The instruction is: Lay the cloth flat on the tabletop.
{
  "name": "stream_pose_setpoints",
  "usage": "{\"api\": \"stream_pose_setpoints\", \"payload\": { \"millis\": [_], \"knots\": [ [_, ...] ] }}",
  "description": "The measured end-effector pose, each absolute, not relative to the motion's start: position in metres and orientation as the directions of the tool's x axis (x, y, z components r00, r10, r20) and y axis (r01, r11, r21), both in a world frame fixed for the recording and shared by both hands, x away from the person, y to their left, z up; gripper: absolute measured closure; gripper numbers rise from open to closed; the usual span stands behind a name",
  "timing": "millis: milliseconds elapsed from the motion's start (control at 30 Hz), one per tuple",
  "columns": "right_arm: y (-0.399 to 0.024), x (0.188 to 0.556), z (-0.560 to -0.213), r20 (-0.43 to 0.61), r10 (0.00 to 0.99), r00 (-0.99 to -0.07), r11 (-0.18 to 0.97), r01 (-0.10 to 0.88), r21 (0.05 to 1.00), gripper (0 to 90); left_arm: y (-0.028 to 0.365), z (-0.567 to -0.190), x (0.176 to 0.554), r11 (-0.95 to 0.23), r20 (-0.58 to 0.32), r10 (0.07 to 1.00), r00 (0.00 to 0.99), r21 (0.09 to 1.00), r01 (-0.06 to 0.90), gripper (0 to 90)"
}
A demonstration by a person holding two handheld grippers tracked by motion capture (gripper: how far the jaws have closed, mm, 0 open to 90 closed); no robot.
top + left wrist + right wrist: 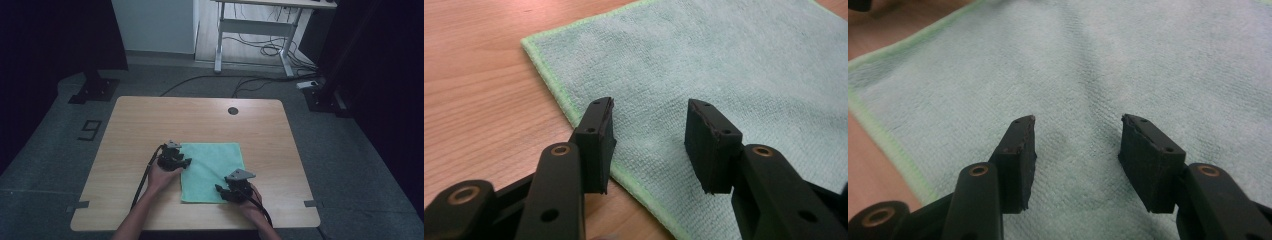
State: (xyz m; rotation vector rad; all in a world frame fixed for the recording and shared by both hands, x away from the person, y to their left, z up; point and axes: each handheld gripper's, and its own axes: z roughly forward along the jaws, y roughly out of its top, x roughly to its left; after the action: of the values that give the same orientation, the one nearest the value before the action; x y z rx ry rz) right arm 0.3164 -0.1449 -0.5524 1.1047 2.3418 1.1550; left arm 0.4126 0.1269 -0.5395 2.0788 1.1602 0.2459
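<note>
On the wooden table (150, 120), a green cloth (212, 172) lies flat and spread out, nearer the person's edge than the round cable hole (233, 110) at the far side. Left gripper (186, 162) sits at the cloth's left edge, about midway along it; in the left gripper view its jaws stand apart with nothing between them, one pad over the hemmed border, the other over the cloth (724, 65) itself. Right gripper (220, 190) sits over the cloth's near right part. In the right gripper view its jaws also stand apart, released, bare cloth (1088, 65) showing in the gap. Neither pair pinches fabric. Cloth surface smooth, no folds.
</note>
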Motion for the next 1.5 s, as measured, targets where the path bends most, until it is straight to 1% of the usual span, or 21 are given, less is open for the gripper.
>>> {"api": "stream_pose_setpoints", "payload": {
  "millis": [67, 167, 267, 367, 467, 633, 700, 800, 867, 967, 1000, 1067, 1200, 1367, 1500],
  "knots": [
    [-0.145, 0.312, -0.552, 0.061, 0.746, -0.664, 0.385, 0.505, 0.773, 48.1, 0.125, -0.539, 0.412, -0.331, -0.173, 0.796, 0.580, 0.679, 0.656, 54.7],
    [-0.147, 0.312, -0.548, 0.105, 0.740, -0.664, 0.369, 0.533, 0.761, 46.7, 0.125, -0.535, 0.411, -0.328, -0.179, 0.792, 0.583, 0.681, 0.655, 53.3],
    [-0.150, 0.318, -0.540, 0.094, 0.747, -0.658, 0.357, 0.516, 0.779, 46.5, 0.123, -0.525, 0.400, -0.335, -0.176, 0.772, 0.610, 0.703, 0.627, 53.2],
    [-0.152, 0.336, -0.531, 0.099, 0.760, -0.642, 0.336, 0.519, 0.786, 46.8, 0.118, -0.520, 0.386, -0.369, -0.148, 0.750, 0.644, 0.715, 0.594, 52.5],
    [-0.148, 0.362, -0.529, 0.089, 0.771, -0.631, 0.346, 0.532, 0.773, 46.4, 0.113, -0.523, 0.376, -0.391, -0.144, 0.733, 0.664, 0.710, 0.586, 51.8],
    [-0.133, 0.400, -0.537, 0.118, 0.774, -0.622, 0.335, 0.560, 0.758, 43.0, 0.110, -0.535, 0.373, -0.428, -0.127, 0.730, 0.672, 0.681, 0.594, 51.1],
    [-0.131, 0.412, -0.541, 0.126, 0.788, -0.603, 0.321, 0.576, 0.752, 42.0, 0.112, -0.539, 0.373, -0.430, -0.128, 0.729, 0.672, 0.678, 0.596, 51.2],
    [-0.135, 0.424, -0.546, 0.107, 0.814, -0.571, 0.319, 0.593, 0.739, 41.0, 0.114, -0.540, 0.372, -0.434, -0.120, 0.727, 0.677, 0.683, 0.587, 52.1],
    [-0.141, 0.429, -0.547, 0.110, 0.828, -0.550, 0.298, 0.597, 0.745, 41.7, 0.115, -0.540, 0.371, -0.436, -0.114, 0.726, 0.678, 0.686, 0.582, 52.4],
    [-0.150, 0.432, -0.549, 0.048, 0.856, -0.514, 0.306, 0.580, 0.755, 42.7, 0.119, -0.541, 0.369, -0.426, -0.121, 0.725, 0.678, 0.695, 0.579, 52.8],
    [-0.155, 0.432, -0.550, 0.057, 0.862, -0.503, 0.289, 0.581, 0.761, 43.1, 0.120, -0.541, 0.369, -0.426, -0.119, 0.726, 0.678, 0.696, 0.578, 52.8],
    [-0.157, 0.432, -0.551, 0.065, 0.864, -0.499, 0.279, 0.584, 0.762, 43.2, 0.122, -0.541, 0.365, -0.435, -0.106, 0.728, 0.678, 0.693, 0.575, 52.4],
    [-0.152, 0.430, -0.551, 0.021, 0.868, -0.496, 0.307, 0.570, 0.762, 41.5, 0.128, -0.540, 0.354, -0.458, -0.074, 0.725, 0.685, 0.690, 0.560, 51.5],
    [-0.153, 0.431, -0.551, 0.035, 0.869, -0.494, 0.296, 0.576, 0.762, 41.2, 0.132, -0.539, 0.350, -0.457, -0.054, 0.735, 0.676, 0.698, 0.552, 49.7],
    [-0.152, 0.422, -0.542, 0.067, 0.858, -0.510, 0.281, 0.575, 0.768, 41.8, 0.126, -0.524, 0.360, -0.431, -0.061, 0.726, 0.684, 0.735, 0.523, 49.8]
  ]
}}
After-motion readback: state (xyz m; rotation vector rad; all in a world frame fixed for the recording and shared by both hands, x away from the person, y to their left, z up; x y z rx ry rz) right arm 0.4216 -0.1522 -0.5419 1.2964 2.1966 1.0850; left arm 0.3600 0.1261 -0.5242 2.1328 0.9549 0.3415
